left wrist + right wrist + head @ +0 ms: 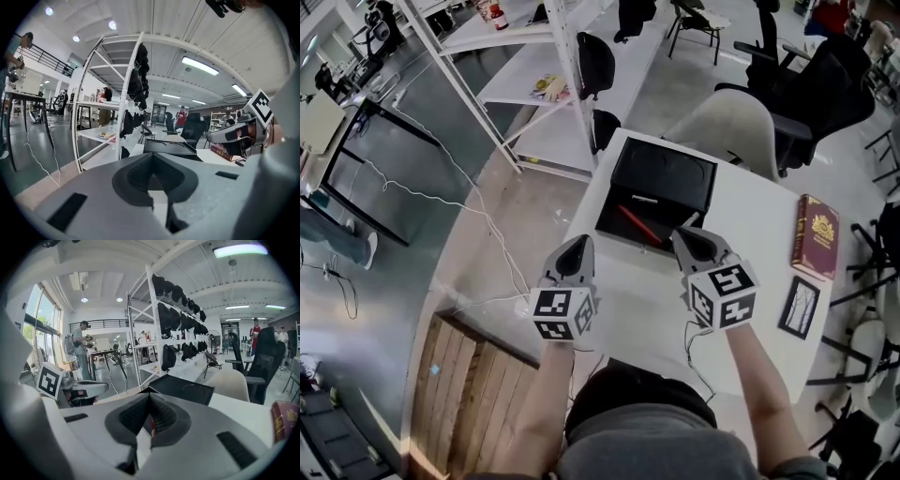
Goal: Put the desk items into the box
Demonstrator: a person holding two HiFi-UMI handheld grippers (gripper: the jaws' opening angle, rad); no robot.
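We record an open-plan lab workspace: white metal shelving (534, 84), office chairs (806, 94), ceiling strip lights (200, 65), black-framed workbenches (366, 169).

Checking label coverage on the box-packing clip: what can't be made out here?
- What's in the box: in the head view the right claw covers its near corner; both gripper views see it from too low.
- Title on the book: too small in the head view, cut by the edge in the right gripper view.
- Picture in the frame: too small, head view.
- The red sliver between the shut right claw's pads: pads hide the rest.
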